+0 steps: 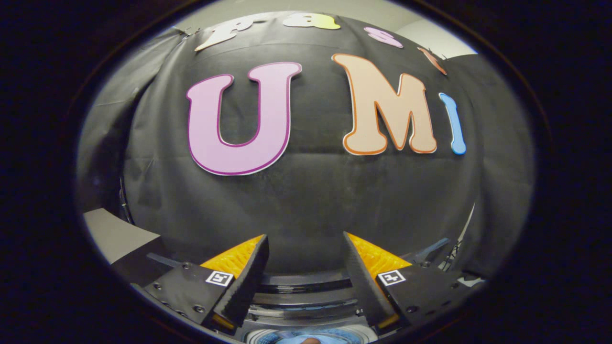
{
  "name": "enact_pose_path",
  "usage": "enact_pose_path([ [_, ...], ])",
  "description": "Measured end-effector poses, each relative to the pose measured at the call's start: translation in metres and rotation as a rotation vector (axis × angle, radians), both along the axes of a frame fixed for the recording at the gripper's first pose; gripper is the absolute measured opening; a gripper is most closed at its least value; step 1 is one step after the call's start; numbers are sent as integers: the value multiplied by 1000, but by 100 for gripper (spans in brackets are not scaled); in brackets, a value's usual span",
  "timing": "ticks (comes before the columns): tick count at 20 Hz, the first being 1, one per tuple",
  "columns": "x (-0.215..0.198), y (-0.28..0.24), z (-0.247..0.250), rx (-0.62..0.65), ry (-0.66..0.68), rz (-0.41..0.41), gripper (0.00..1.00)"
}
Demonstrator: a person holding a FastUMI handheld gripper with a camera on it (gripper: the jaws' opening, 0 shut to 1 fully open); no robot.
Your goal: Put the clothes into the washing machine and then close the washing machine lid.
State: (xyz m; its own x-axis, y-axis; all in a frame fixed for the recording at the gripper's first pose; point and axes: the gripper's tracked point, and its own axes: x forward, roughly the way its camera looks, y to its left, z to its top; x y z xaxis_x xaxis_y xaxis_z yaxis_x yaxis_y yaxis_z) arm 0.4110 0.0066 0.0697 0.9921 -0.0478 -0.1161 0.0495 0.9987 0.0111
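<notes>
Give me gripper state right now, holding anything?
Gripper: open, fingers spread wide apart, nothing between them; it points at the booth wall, with the washing machine just below the fingers.

One washing machine, one gripper with two parted jaws, nothing between

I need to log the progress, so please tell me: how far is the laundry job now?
Looks done: light blue cloth already lies in the drum of the washing machine, below and between the fingers. In hand: nothing; the hand-held gripper is open and empty, raised above the machine and pointing at the booth wall. Left: the drum shows uncovered, so the lid is apparently not yet shut. Whether more clothes wait outside cannot be told.
</notes>
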Motion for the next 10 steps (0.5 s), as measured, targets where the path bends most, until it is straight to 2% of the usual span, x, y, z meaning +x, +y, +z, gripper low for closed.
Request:
enact_pose_path([
  [5, -11, 0, 0, 2, 5, 19, 94],
  [10, -21, -1, -2, -4, 14, 2, 94],
])
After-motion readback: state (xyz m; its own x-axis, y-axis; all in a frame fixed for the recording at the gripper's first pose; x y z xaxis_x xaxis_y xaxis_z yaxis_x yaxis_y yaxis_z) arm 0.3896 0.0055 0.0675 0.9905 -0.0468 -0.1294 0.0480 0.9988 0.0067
